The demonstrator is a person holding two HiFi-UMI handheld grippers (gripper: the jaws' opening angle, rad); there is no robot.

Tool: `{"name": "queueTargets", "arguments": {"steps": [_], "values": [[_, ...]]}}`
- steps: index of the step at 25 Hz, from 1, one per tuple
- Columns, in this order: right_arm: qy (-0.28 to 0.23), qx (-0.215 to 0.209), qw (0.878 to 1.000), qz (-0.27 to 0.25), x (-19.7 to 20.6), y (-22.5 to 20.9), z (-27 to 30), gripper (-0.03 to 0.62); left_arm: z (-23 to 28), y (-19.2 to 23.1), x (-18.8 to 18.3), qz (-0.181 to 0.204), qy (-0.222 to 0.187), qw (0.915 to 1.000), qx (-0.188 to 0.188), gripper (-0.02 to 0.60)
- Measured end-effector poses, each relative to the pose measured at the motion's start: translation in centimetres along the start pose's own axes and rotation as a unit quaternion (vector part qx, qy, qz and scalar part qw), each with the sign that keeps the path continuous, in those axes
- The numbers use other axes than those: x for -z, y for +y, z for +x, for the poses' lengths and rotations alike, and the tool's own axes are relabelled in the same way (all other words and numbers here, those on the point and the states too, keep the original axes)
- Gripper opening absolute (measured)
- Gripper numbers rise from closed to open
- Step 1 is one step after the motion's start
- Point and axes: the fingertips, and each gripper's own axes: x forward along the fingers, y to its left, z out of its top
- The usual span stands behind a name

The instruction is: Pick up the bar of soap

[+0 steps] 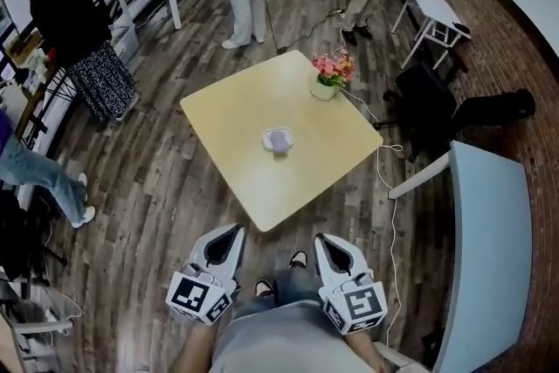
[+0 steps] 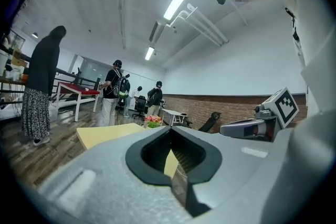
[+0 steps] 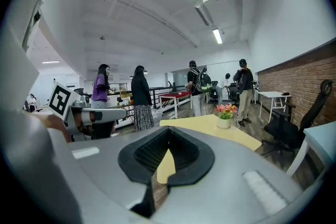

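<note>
The bar of soap (image 1: 278,137) is pale lilac and lies in a small white dish near the middle of the square yellow table (image 1: 227,113). Both grippers hang low in the head view, off the table's near corner and well short of the soap. My left gripper (image 1: 236,230) is shut with nothing in it, and my right gripper (image 1: 320,238) is shut and empty too. In the left gripper view the left gripper (image 2: 170,132) points over the table (image 2: 105,135). The right gripper view shows the right gripper (image 3: 168,131) aimed at the table (image 3: 210,126). The soap cannot be made out in either gripper view.
A white pot of pink flowers (image 1: 328,76) stands on the table's far right corner. Cables (image 1: 384,155) trail on the wooden floor to the right. A pale blue table (image 1: 489,231) stands at the right, and a black chair (image 1: 428,105) is behind it. Several people stand around the room.
</note>
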Motion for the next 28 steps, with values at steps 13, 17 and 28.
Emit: {"name": "queueTargets", "arguments": {"steps": [13, 17, 28], "values": [[0.000, 0.005, 1.000, 0.007, -1.2, -3.1, 6.1, 0.005, 5.3, 4.0, -0.9, 0.006, 0.006, 1.0000, 0.001, 0.000], [0.002, -0.002, 1.000, 0.008, -1.8, -4.9, 8.7, 0.005, 8.1, 5.3, -1.3, 0.008, 0.011, 0.9999, -0.001, 0.000], [0.022, -0.038, 0.999, 0.016, -2.3, -10.3, 16.9, 0.005, 16.9, 9.5, -1.1, 0.008, 0.035, 0.9992, -0.019, 0.000]]}}
